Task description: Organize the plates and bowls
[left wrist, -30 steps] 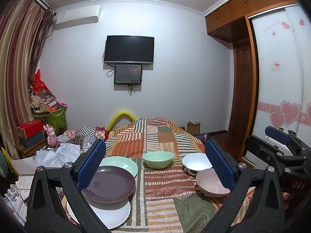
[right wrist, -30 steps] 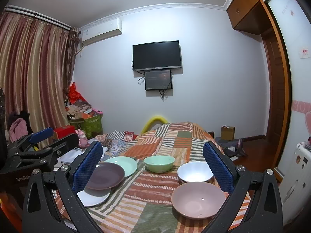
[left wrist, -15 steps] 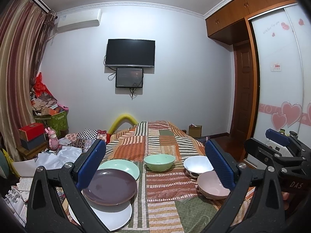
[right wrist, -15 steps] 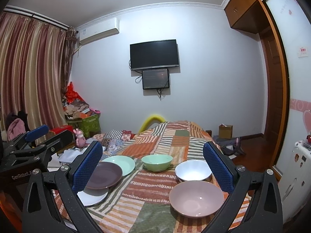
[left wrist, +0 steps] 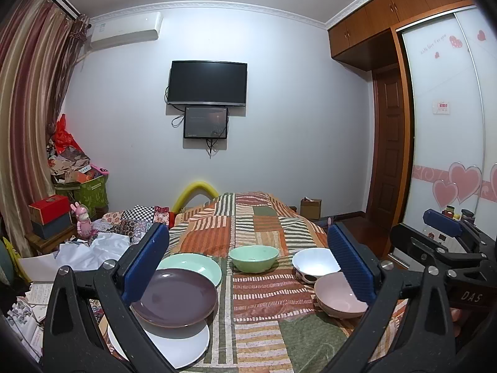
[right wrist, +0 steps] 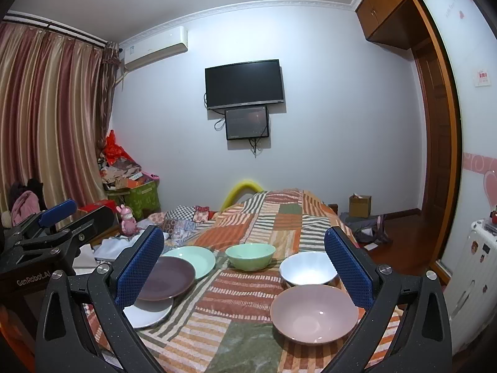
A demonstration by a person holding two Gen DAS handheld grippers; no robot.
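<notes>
Left wrist view is showing the left hand-held gripper spread wide, holding nothing. The right hand-held gripper is gaping too above the bed; the purple plate is perhaps overlapping the white plate.

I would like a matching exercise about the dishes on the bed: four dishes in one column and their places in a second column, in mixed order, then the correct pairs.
Dishes:
1. purple plate
2. green bowl
3. pink bowl
4. white plate

Places:
A. nearest on the right side
B. partly under another plate
C. far, in the middle of the bedspread
D. overlapping two other plates

Pairs: 1-D, 2-C, 3-A, 4-B
</notes>
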